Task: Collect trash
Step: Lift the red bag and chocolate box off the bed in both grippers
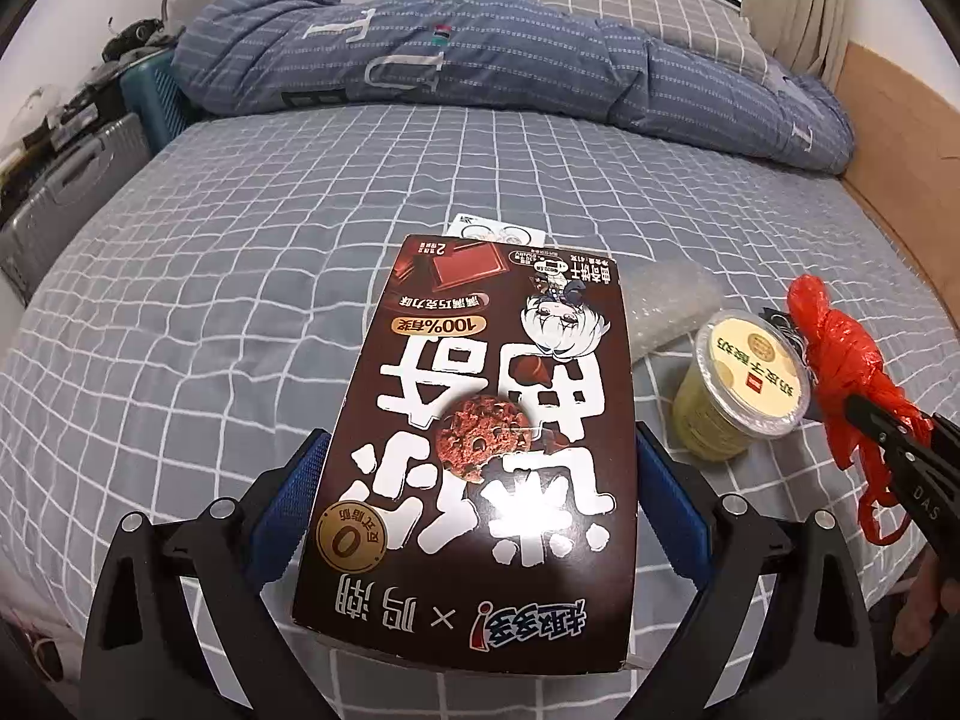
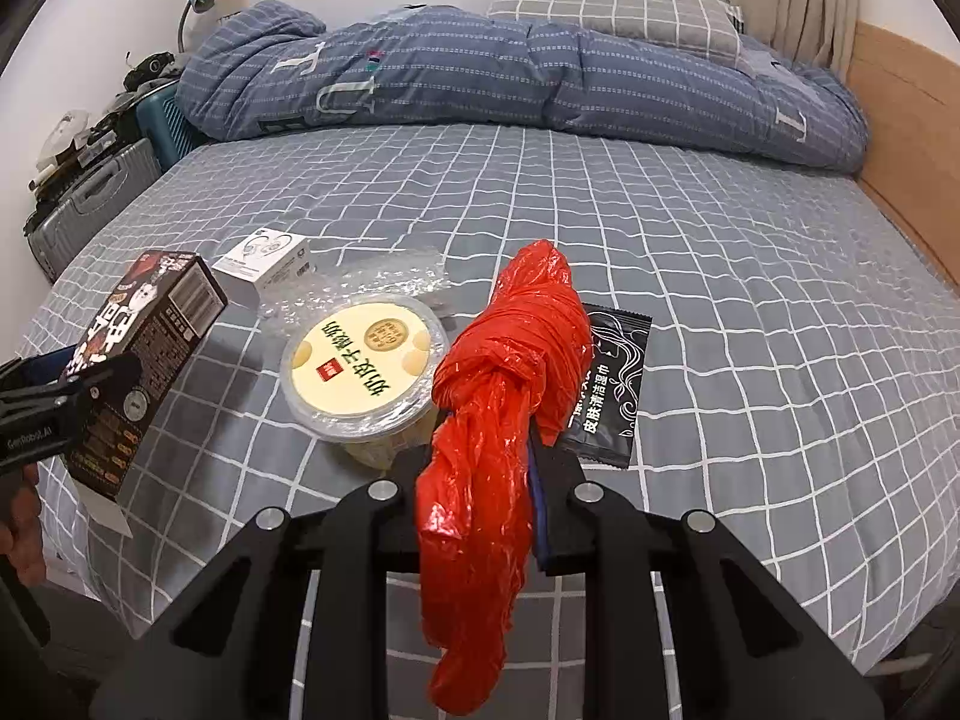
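Note:
My left gripper (image 1: 480, 468) is shut on a brown cookie box (image 1: 480, 438), held above the bed; the box also shows at the left of the right wrist view (image 2: 144, 336). My right gripper (image 2: 480, 456) is shut on a knotted red plastic bag (image 2: 498, 396), which hangs between its fingers; the bag shows at the right of the left wrist view (image 1: 840, 372). A yellow yogurt cup (image 2: 366, 360) with a clear lid lies on the bed just left of the bag. A black wet-wipe packet (image 2: 612, 384) lies right of the bag.
A small white box (image 2: 264, 264) and crumpled clear plastic wrap (image 2: 372, 282) lie behind the cup on the grey checked bedsheet (image 2: 720, 300). A blue quilt (image 2: 480, 72) and a pillow (image 2: 618, 6) lie at the far end. A wooden bed frame (image 2: 912, 138) runs along the right. A suitcase (image 2: 84, 204) stands at the left.

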A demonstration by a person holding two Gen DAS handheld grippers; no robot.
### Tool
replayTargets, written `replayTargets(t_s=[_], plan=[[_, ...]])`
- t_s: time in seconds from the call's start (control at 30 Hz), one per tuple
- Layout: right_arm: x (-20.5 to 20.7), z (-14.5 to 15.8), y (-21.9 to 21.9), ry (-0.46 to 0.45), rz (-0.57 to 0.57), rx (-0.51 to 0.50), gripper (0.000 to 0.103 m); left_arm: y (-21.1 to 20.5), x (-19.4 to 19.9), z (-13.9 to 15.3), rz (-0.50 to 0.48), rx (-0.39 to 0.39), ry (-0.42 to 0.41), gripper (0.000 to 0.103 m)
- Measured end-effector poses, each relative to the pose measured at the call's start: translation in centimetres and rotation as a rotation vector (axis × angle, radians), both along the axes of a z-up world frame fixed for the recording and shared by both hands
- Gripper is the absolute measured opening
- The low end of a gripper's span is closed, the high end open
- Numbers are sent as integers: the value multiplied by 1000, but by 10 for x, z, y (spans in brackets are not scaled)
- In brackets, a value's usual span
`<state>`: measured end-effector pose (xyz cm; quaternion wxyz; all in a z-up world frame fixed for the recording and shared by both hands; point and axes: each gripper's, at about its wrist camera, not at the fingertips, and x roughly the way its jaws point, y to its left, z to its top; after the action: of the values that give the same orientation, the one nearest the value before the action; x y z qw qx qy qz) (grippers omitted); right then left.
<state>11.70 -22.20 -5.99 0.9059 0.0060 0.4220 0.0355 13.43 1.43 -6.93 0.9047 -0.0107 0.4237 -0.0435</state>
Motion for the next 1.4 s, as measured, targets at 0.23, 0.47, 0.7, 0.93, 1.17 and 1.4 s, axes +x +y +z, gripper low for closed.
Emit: replayTargets(t_s=[0.23, 0.47, 0.7, 0.93, 1.17, 1.4], plan=[[-15, 5, 10, -7, 16, 6, 21, -1, -11, 4, -3, -23, -2, 93], [-32, 11, 19, -12, 23, 15, 21, -8, -29, 7, -8, -14, -8, 93], [-50, 13, 23, -9, 28, 8, 21, -9, -47, 10, -9, -13, -17, 93], [-69, 16, 24, -9, 27, 19, 21, -9, -68, 9, -3, -22, -14, 93], [-85, 21, 27, -17, 28, 15, 21, -10, -68, 9, 1, -24, -16, 93], [-101, 23, 29, -18, 37, 11, 21, -8, -80, 7, 8, -33, -8, 93]])
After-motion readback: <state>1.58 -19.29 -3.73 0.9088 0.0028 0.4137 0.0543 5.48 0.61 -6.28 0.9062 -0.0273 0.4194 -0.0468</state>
